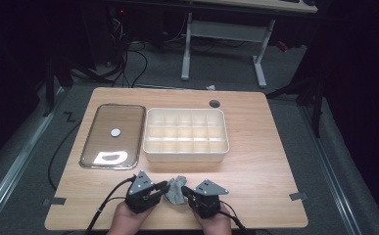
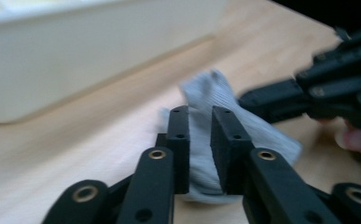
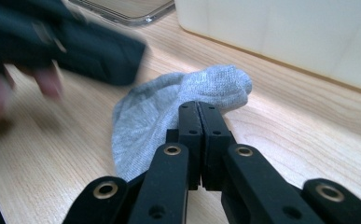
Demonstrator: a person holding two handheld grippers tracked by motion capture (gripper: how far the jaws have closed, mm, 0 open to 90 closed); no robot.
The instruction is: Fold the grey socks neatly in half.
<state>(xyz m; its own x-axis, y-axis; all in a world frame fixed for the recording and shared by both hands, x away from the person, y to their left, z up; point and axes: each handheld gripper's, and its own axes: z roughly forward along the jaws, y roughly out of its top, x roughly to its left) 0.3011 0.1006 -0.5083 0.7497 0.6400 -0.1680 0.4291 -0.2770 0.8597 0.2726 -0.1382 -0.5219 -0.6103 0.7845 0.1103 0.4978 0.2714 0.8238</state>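
The right gripper [image 3: 200, 109] clenches the grey sock [image 3: 169, 107] near the table's [image 1: 255, 161] near edge; the left gripper [image 2: 200, 116] stands released around it.

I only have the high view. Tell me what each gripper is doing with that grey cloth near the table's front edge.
Observer: It is a grey sock. The right gripper has its jaws shut flat together on the sock's fabric.
Operator: Now give me the left one.
Observer: The left gripper has its jaws apart; the sock's ribbed fabric shows in the gap, not pinched.
Operator: Report how the sock lies.
Observer: Its rounded end points toward the white box, and the rest droops onto the wooden table.
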